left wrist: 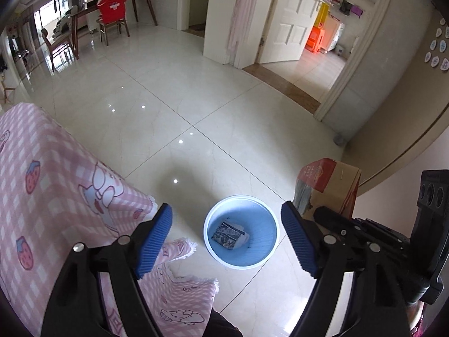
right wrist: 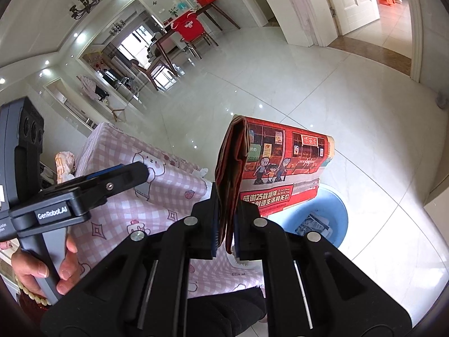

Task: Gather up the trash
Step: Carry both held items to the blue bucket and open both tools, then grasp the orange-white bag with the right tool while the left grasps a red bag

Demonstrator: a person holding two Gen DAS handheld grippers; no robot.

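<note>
Red paper bag (right wrist: 280, 165) pinched in right tongs (right wrist: 226, 221); left tongs (left wrist: 227, 241) wide, empty.

One blue bin (left wrist: 241, 231) stands on the floor at six o'clock, with one printed scrap (left wrist: 228, 234) inside. One flattened red paper bag (right wrist: 276, 168) hangs at center. One pink checked cloth (left wrist: 56, 185) lies at eight o'clock. Two grippers show.

Each black claw (left wrist: 226, 237) has ribbed blue pads (left wrist: 155, 241), silver screws, and one bears white "GenRobot.AI" lettering.
</note>
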